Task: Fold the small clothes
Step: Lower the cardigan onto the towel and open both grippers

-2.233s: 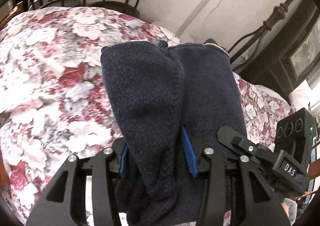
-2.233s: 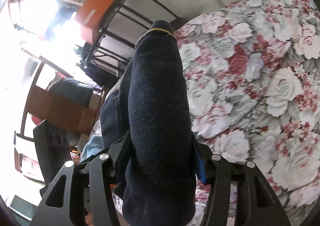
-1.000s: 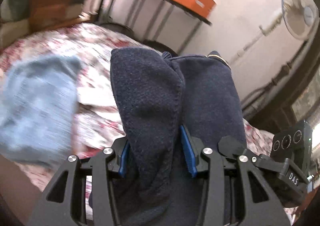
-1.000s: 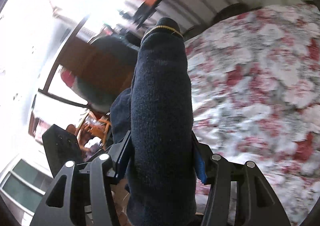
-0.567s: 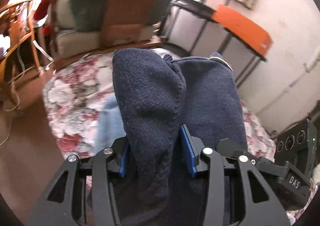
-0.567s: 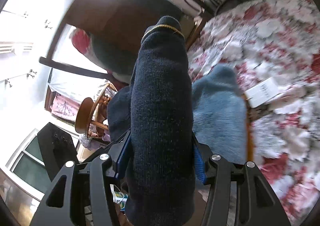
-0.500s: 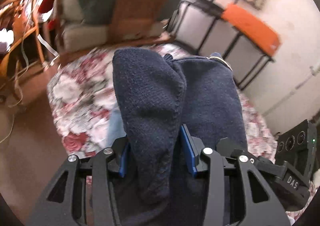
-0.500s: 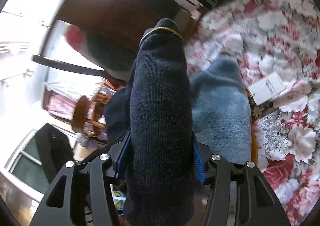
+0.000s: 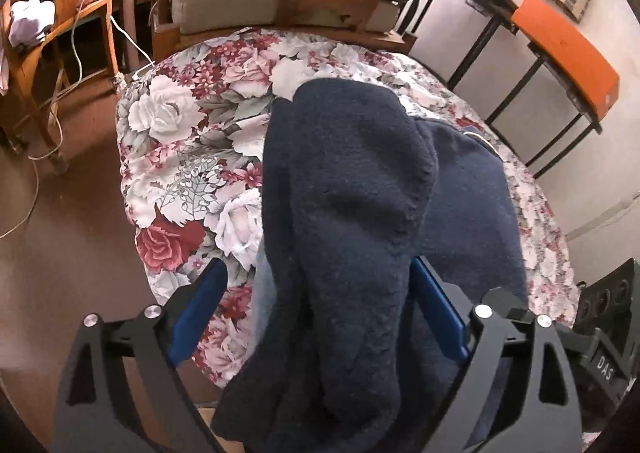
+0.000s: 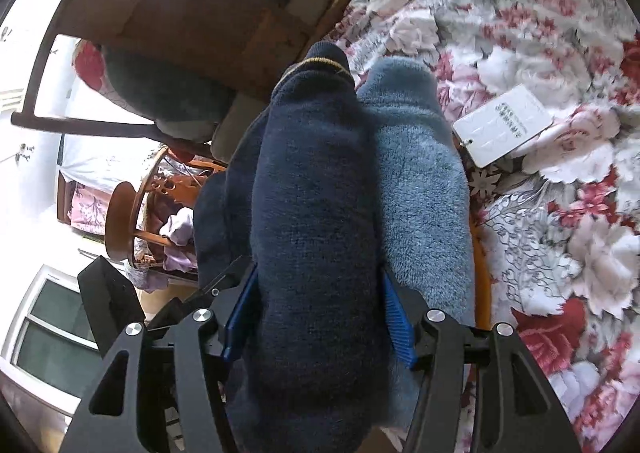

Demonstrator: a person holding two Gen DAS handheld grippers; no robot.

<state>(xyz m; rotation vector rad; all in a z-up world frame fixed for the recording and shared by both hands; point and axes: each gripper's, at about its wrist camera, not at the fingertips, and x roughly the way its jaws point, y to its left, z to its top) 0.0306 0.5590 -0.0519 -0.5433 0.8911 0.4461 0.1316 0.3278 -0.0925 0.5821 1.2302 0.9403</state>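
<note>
Left gripper (image 9: 316, 309) opening around navy sock (image 9: 348, 189); right gripper (image 10: 318, 313) apparently clamped on it.

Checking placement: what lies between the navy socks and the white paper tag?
In the right wrist view, a light blue fluffy sock lies between the navy socks and the white tag.

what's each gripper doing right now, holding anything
left gripper: jaws opening, pads clear of the navy sock that lies between them.
right gripper: closed on the navy sock, beside a light blue sock.
</note>
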